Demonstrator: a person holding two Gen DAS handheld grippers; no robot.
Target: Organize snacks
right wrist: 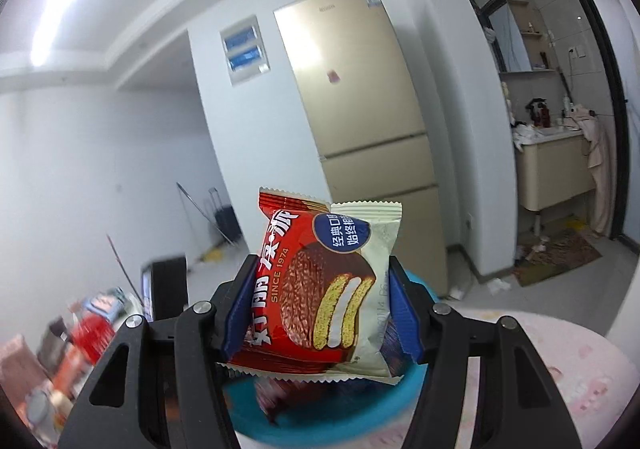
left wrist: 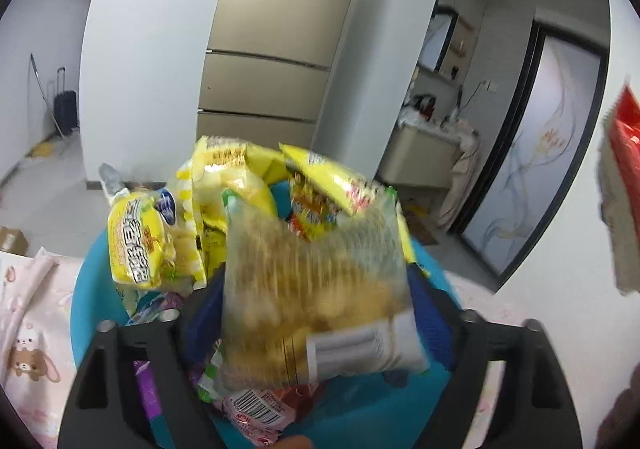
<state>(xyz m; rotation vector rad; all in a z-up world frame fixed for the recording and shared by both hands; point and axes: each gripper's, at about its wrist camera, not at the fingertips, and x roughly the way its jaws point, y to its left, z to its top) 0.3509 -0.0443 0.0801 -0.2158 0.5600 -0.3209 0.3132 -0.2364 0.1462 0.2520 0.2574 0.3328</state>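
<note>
Right wrist: pie wrapper (right wrist: 320, 289) reads "SINCE 1974".

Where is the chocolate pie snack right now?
In the right wrist view, the chocolate pie packet is pinched between the right gripper fingers, held up above the blue basin, with the gold fridge behind.

place: home | cues: gold fridge (right wrist: 352, 97), bathroom vanity (right wrist: 554, 169), suitcase (left wrist: 65, 109)

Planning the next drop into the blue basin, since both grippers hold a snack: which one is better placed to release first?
Probably the left gripper. Its clear bag of puffs hangs directly over the snack-filled blue basin. The right gripper holds the chocolate pie packet upright, with only the basin's rim below.
</note>
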